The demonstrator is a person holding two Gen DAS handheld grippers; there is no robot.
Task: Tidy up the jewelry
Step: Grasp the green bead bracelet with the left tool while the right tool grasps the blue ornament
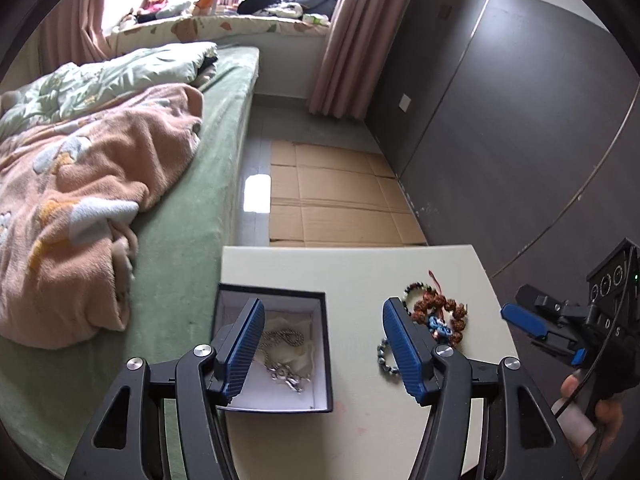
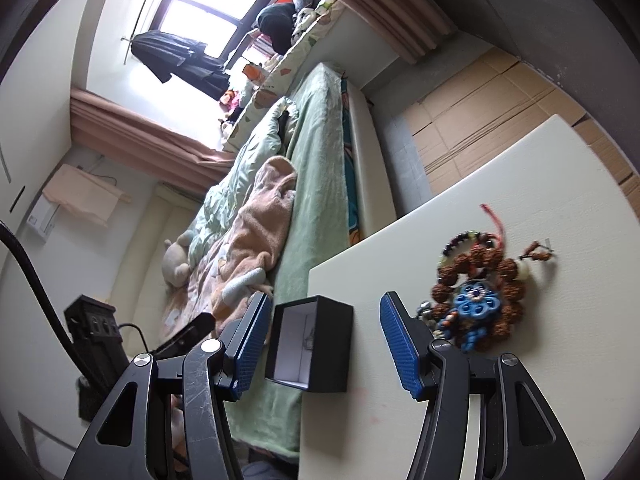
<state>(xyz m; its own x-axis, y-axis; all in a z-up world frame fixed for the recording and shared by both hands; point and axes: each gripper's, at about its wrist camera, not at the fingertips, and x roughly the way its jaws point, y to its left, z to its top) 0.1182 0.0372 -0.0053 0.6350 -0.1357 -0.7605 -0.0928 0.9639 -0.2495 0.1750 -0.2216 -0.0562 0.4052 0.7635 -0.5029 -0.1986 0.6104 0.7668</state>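
Jewelry is in two places on the cream table [image 1: 360,272] beside the bed [image 1: 224,120]: a silver chain [image 1: 280,354] lies loose in the open black box [image 1: 326,344] near the table's bed-side edge, and a heap of beaded pieces [image 1: 436,316] sits on the bare top well apart from it. The left gripper [image 1: 324,350] hangs over the box's right wall with its jaws wide and nothing between the pads; one blue finger is over the box, the other near the beads. The right gripper [image 2: 322,346] is just as wide and just as empty, pointing across the table between box and heap. By my reckoning the chain is already put away and the beads are the step in hand. The next move calls for one gripper to come down on the heap and pinch a single strand without dragging the rest, since they lie tangled, then carry it over the box wall. Counting: one box, one chain, two grippers. In the heap I make out a brown knobbly-bead bracelet [image 2: 504,276], a blue flower charm [image 2: 474,300], a dark multicoloured bead strand [image 2: 460,242] with a red cord, and a small blue-grey bead loop [image 1: 384,358]; perhaps three or four pieces, though the overlap makes that uncertain.
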